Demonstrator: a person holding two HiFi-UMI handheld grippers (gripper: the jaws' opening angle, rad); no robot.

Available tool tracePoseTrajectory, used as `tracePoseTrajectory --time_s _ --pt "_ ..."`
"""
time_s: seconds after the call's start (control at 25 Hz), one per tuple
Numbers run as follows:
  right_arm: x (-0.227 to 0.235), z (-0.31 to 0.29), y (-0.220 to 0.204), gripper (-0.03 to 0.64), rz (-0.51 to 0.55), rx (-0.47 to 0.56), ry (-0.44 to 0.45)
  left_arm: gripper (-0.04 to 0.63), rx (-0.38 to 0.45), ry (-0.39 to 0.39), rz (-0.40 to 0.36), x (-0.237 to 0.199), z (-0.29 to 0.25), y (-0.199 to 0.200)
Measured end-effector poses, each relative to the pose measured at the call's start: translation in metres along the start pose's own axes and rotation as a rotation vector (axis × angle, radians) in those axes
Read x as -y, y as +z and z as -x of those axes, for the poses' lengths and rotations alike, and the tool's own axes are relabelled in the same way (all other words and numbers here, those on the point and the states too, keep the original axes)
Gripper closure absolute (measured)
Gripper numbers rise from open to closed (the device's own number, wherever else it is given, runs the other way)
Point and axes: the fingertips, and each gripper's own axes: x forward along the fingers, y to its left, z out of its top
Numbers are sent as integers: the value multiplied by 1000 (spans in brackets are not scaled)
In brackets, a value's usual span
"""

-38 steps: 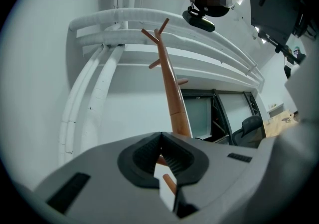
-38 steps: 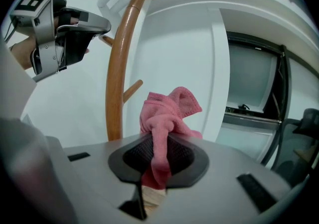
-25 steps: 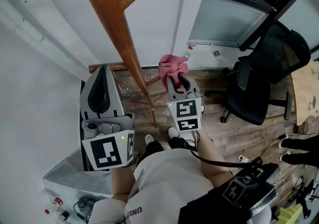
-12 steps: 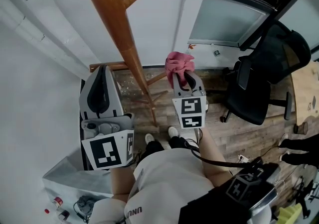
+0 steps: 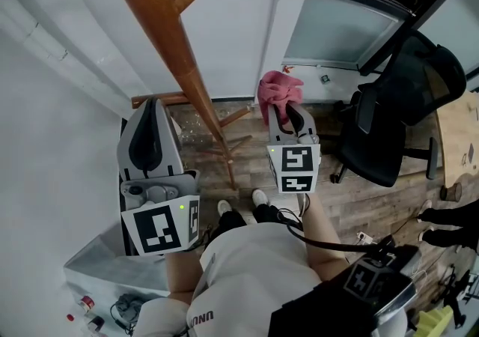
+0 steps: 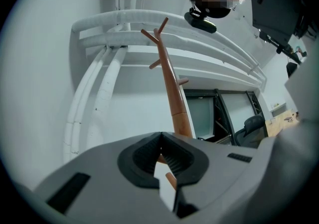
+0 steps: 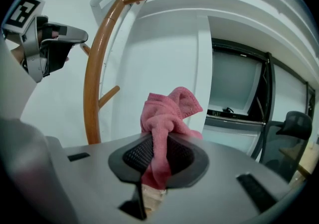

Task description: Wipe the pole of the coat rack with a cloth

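Just right of the pole [image 5: 168, 51], got the pink cloth [image 5: 278, 88] pinched tight in the right gripper [image 5: 284, 109], not touching it; left gripper [image 5: 152, 105] closed up, empty.

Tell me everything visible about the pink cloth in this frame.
The pink cloth looks like soft terry with a stitched hem, bunched and crumpled. The right gripper has its jaws clamped on its lower part, so a knotted wad stands above them. It is held to the right of the wooden pole, not touching it.
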Motion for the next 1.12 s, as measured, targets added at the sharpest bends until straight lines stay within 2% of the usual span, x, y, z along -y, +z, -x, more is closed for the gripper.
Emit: tracePoseTrajectory --time_s 0.4,0.64,0.8,1.12 --pt "-2 35 75 546 8 206 -13 580 28 17 -4 -9 9 10" --pt "-24 58 111 546 32 321 22 580 37 41 -1 -22 21 11" --pt "-45 72 136 546 12 448 44 580 37 58 -2 -33 30 11" --pt "-77 89 155 546 -10 513 82 580 21 71 19 -49 43 3"
